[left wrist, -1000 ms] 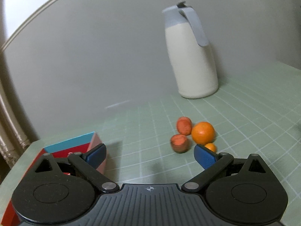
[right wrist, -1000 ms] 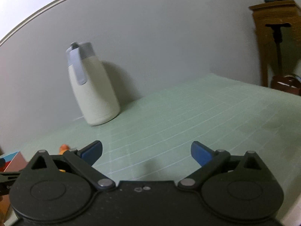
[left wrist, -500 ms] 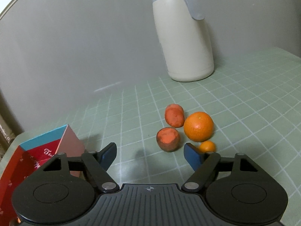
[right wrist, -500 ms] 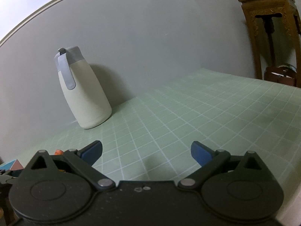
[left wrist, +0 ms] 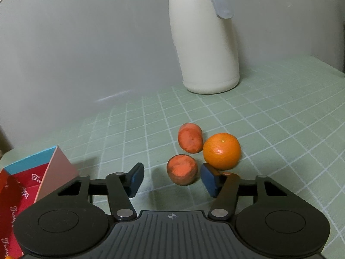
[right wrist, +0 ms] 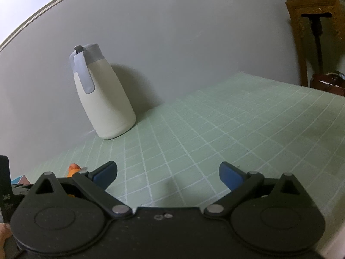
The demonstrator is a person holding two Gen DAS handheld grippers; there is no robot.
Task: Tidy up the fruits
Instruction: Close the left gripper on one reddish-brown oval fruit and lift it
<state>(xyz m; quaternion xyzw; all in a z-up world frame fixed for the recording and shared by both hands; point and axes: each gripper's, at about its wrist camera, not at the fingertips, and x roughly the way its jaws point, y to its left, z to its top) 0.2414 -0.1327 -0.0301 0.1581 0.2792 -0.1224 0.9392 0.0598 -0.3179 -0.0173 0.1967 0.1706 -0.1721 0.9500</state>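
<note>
left gripper [left wrist: 171,180] is wide open, empty, with the stubby reddish-orange fruit [left wrist: 182,169] between its blue pads. center it first, then squeeze gently, avoiding the round orange [left wrist: 221,151].

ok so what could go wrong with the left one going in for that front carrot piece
The near carrot chunk sits close to the orange and a small orange fruit half hidden behind the left gripper; its open jaws may knock either one rolling. The stubby, rounded chunk could also slip out as they close.
</note>
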